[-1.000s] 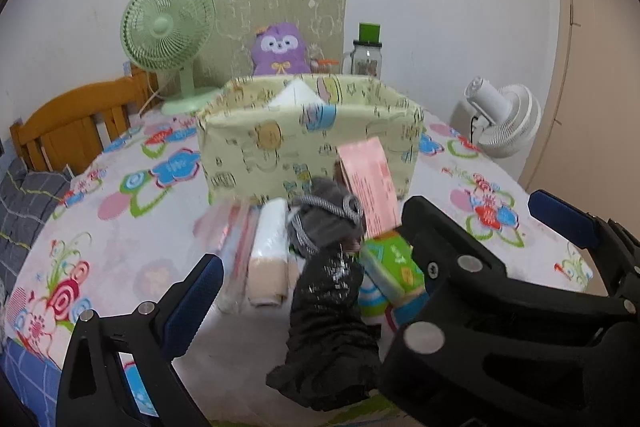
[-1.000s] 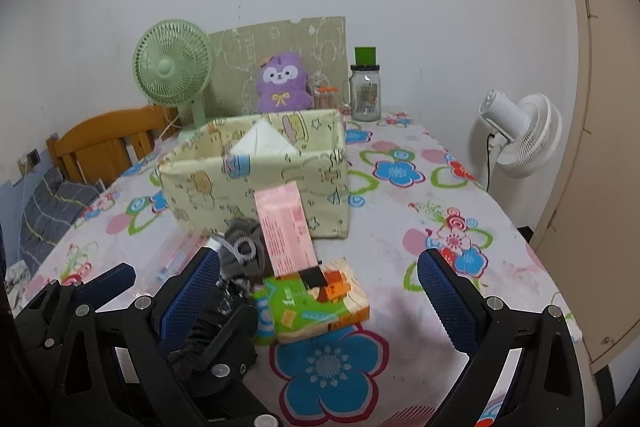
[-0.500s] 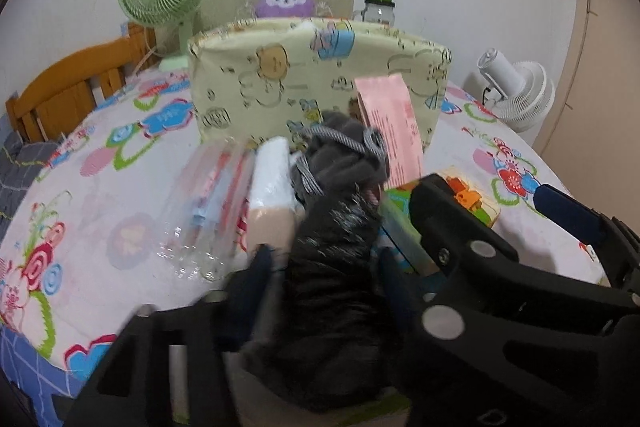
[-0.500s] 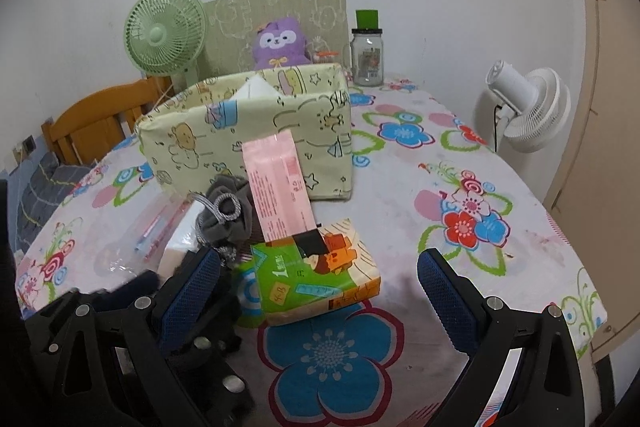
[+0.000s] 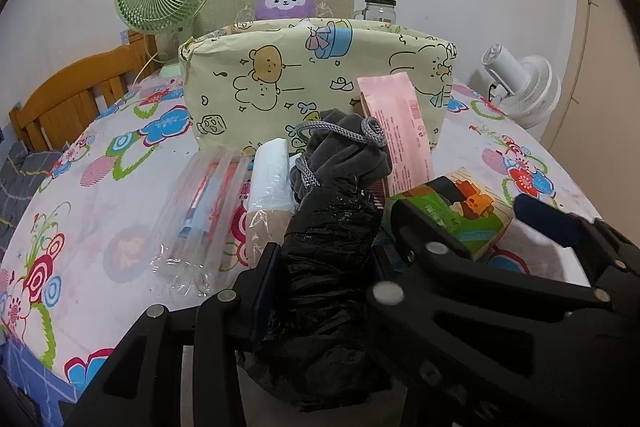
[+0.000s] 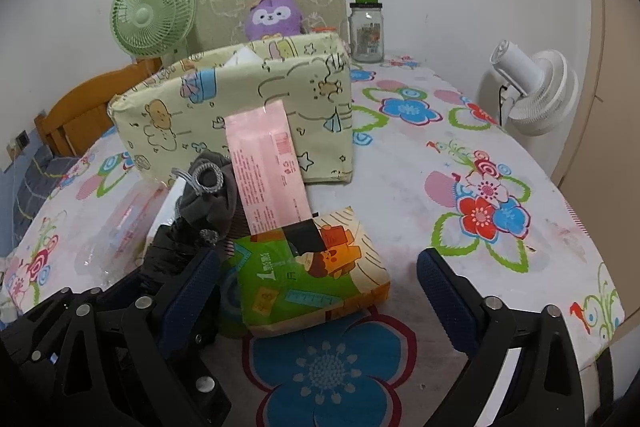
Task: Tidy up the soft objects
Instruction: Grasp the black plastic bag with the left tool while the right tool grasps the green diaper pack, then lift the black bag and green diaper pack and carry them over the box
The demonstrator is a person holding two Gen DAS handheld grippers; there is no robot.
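Left gripper (image 5: 320, 283) first: its jaws have just been closing and now pinch the black plastic bag (image 5: 328, 267) low in the middle of the left wrist view, pads pressed into both flanks. That view alone shows the clear sleeve of toothbrushes (image 5: 200, 211) and the white roll (image 5: 270, 179) lying left of the bag. Over to the right wrist view, which alone gives the whole green tissue pack (image 6: 308, 275), centre frame, with a big "1" on its wrapper (the smaller print is too blurred to read). The right gripper (image 6: 320, 291) straddles that pack, jaws spread wide though they have just been closing a little, pads clear of it. A pink packet (image 6: 268, 171) leans up from the pack against the cartoon-print box (image 6: 240, 107); something white pokes above the box rim. A grey drawstring pouch (image 6: 208, 195) sits on the flowered tabletop (image 6: 460, 163) between bag and box.
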